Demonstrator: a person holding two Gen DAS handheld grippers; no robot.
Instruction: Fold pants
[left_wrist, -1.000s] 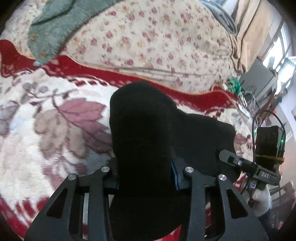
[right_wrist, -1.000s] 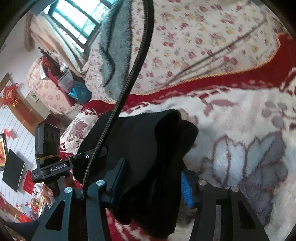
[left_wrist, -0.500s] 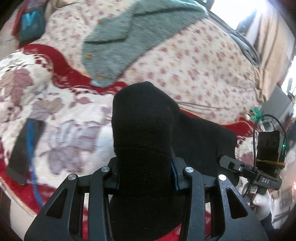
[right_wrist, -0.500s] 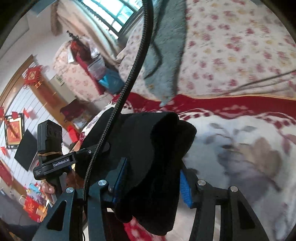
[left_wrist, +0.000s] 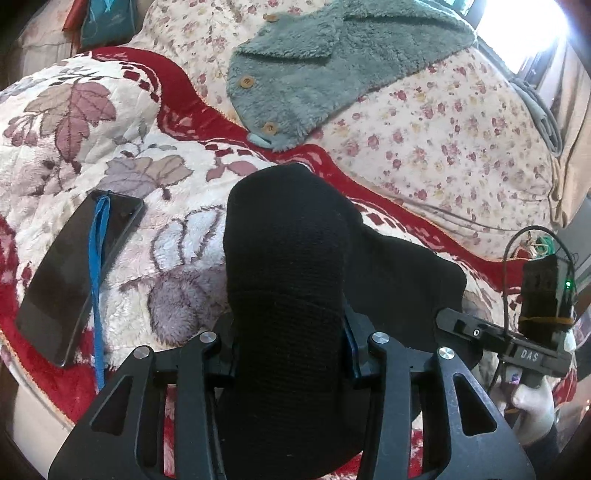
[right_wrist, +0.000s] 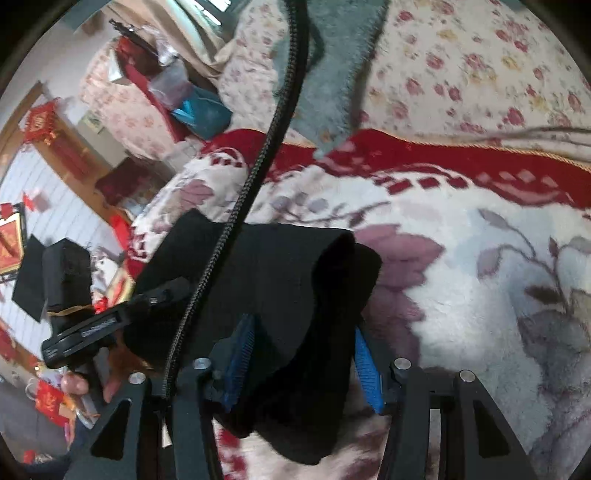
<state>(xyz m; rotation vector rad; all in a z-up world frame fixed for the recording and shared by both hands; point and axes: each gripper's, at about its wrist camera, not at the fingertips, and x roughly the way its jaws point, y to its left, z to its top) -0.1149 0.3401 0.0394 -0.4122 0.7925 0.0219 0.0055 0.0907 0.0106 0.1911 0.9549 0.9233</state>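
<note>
The black pants (left_wrist: 288, 258) hang between both grippers above a bed with a floral red-and-cream blanket (left_wrist: 66, 155). My left gripper (left_wrist: 291, 350) is shut on a thick bunch of the black cloth, which bulges up between its fingers and hides the pads. My right gripper (right_wrist: 301, 354) is shut on another bunch of the same pants (right_wrist: 280, 280); its blue pads (right_wrist: 240, 347) show at either side. The right gripper's body shows at the right of the left wrist view (left_wrist: 517, 347), and the left gripper's body at the left of the right wrist view (right_wrist: 88, 325).
A dark phone with a blue strap (left_wrist: 77, 273) lies on the blanket at left. A grey-green fleece garment (left_wrist: 332, 66) lies on a flowered quilt (left_wrist: 461, 122) behind. A black braided cable (right_wrist: 258, 173) crosses the right wrist view. Furniture and bags (right_wrist: 199, 110) stand beyond the bed.
Both grippers have swung to the left over the bed with the pants still held. The phone and the whole fleece garment have come into the left wrist view.
</note>
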